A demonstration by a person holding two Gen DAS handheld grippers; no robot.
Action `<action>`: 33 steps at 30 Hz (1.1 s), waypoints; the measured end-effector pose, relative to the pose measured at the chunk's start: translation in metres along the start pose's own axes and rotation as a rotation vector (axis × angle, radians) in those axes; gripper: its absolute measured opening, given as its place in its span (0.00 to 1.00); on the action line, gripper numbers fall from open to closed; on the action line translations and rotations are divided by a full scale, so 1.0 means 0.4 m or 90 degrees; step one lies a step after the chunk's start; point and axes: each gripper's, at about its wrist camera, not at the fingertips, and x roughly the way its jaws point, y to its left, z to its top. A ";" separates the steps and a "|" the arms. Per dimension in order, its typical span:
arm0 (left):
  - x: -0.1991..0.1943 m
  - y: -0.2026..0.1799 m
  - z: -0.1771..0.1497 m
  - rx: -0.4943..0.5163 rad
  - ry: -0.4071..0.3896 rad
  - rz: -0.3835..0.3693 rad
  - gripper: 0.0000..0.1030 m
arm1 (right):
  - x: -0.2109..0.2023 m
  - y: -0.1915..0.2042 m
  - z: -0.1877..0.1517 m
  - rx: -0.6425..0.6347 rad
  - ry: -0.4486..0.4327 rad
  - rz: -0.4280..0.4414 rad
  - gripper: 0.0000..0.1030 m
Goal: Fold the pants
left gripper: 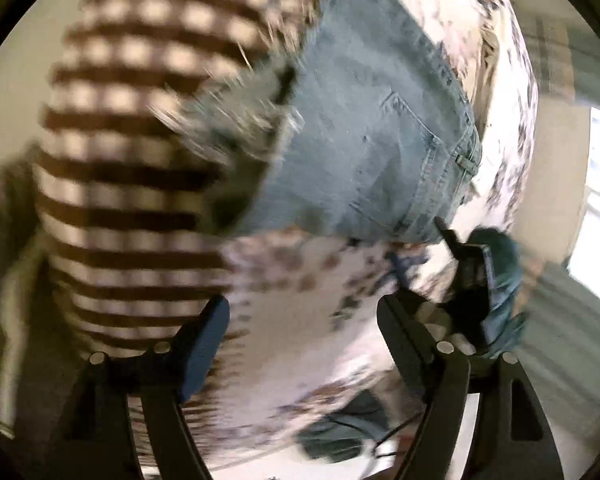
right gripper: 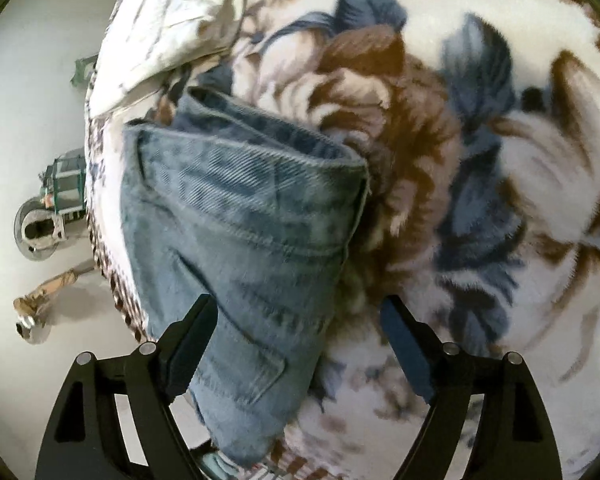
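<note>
On the floral blanket (right gripper: 480,160), folded jeans (right gripper: 236,216) lie between spread right jaws; left jaws spread.

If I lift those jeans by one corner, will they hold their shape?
Probably not. The jeans already lie in soft layered folds, so they would likely droop and unfold. The thick denim and seams suggest some weight. The fuzzy blanket may drag on them.

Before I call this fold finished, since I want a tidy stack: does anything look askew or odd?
The faded blue denim jeans lie folded on the floral fleece blanket, but their lower end overhangs the blanket's edge above the pale floor. Both grippers' fingers are open, holding nothing.
</note>
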 end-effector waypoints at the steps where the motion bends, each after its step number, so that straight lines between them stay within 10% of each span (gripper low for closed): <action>1: 0.031 -0.005 0.002 -0.013 0.003 -0.027 0.72 | 0.005 -0.004 0.004 -0.001 -0.003 -0.004 0.83; 15: 0.119 0.065 0.126 -0.196 -0.067 -0.065 0.69 | 0.042 -0.005 0.011 -0.014 -0.030 0.025 0.82; 17: 0.100 0.058 0.126 -0.196 -0.087 -0.058 0.55 | 0.038 -0.010 0.002 -0.008 -0.059 0.054 0.58; 18: 0.089 0.058 0.126 -0.189 -0.096 -0.052 0.43 | 0.038 -0.010 -0.003 -0.005 -0.066 0.076 0.40; 22: 0.049 0.029 0.135 -0.114 -0.121 -0.046 0.26 | 0.025 0.001 -0.034 -0.004 -0.103 0.075 0.21; 33: -0.138 0.034 0.157 0.140 -0.142 0.013 0.14 | -0.043 -0.022 -0.309 0.083 -0.169 0.114 0.16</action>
